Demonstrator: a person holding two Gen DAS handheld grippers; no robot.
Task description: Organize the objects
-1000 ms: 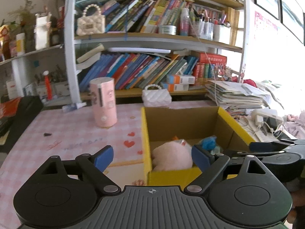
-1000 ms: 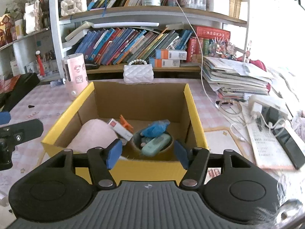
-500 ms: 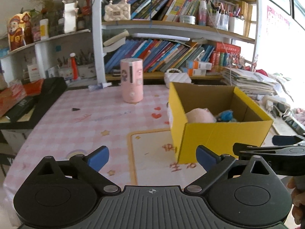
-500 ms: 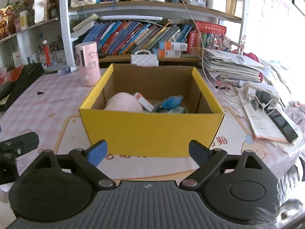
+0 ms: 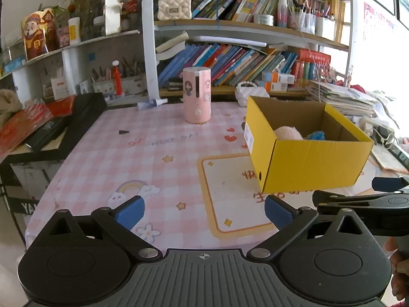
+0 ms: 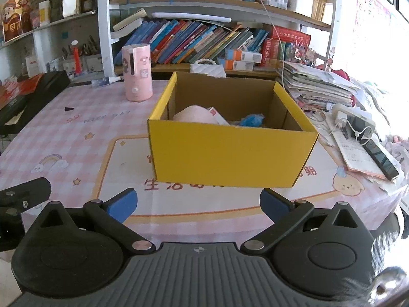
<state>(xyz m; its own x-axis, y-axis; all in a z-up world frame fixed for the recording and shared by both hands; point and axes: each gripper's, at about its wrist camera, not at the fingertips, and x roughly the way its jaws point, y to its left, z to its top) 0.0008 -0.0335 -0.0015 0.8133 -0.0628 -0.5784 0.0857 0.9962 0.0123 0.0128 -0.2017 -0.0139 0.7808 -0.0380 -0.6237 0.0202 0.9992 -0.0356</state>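
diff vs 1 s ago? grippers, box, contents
Both grippers pulled back from the box: they hung at its near rim, now it sits well ahead. The right gripper had narrower jaws over the contents; both it and the left gripper are opening, nothing between the jaws. Unchanged: box, pink plush and blue item inside, pink canister.

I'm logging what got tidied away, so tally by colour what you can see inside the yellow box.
Pink: 1, a soft rounded thing
White with red: 1, a small packet
Blue: 1, a crumpled thing
Total: 3 visible in the yellow box; its front wall hides whatever lies lower.
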